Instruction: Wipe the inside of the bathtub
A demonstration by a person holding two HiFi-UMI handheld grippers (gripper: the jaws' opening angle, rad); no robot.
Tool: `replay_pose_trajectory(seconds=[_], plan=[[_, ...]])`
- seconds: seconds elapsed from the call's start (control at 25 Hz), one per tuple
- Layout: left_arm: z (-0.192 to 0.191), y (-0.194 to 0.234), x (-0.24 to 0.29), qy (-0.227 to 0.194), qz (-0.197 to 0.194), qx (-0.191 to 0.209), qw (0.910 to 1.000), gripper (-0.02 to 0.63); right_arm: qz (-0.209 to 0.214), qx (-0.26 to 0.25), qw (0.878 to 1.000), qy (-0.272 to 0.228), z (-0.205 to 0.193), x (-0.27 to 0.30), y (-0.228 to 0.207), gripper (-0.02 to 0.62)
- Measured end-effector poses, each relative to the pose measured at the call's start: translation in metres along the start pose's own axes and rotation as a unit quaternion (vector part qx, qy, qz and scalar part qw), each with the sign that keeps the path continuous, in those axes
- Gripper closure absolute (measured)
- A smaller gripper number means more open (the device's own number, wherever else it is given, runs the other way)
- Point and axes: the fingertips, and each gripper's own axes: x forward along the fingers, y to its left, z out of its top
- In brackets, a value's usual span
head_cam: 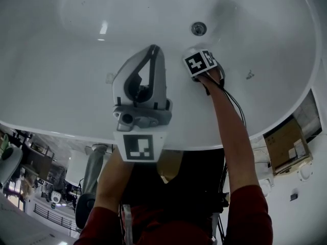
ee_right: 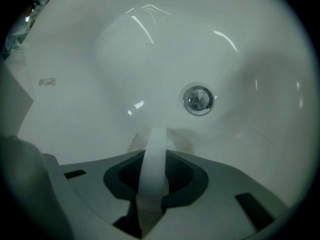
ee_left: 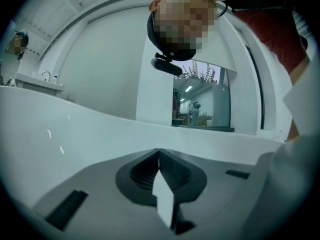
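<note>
The right gripper (ee_right: 156, 156) is pinching a white wipe (ee_right: 152, 176) and pressing it on the bathtub (ee_right: 90, 99) floor just beside the drain (ee_right: 198, 100). The wipe looks soft, light and bendy, so pinch it tight. The left gripper (head_cam: 152, 52) is closed, farther from the drain

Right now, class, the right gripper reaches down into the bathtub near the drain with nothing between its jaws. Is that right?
Not quite. The right gripper does reach down into the bathtub near the drain, but its jaws are not empty: they hold a white strip. The right gripper view shows this, with the strip curving out towards the tub floor.
</note>
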Motion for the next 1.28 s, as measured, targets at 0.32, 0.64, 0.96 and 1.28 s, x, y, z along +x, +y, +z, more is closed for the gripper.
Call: replay_pose_trajectory(seconds=[0.32, 0.64, 0.96, 1.28], plan=[[0.006, 0.000, -0.004, -0.001, 0.006, 0.002, 1.0000, 0.591, -0.003, -0.002, 1.000, -0.020, 0.000, -0.010, 0.002, 0.503], [0.040, -0.004, -0.016, -0.017, 0.004, 0.008, 0.9998, 0.591, 0.015, 0.040, 0.995, -0.092, 0.000, -0.060, 0.018, 0.503], [0.128, -0.002, -0.030, -0.060, -0.001, 0.016, 0.9980, 0.591, 0.000, 0.048, 0.972, -0.228, 0.026, -0.186, 0.041, 0.503], [0.221, 0.009, -0.058, -0.073, -0.001, 0.009, 0.9973, 0.591, -0.033, 0.084, 0.933, -0.350, 0.030, -0.356, 0.064, 0.503]])
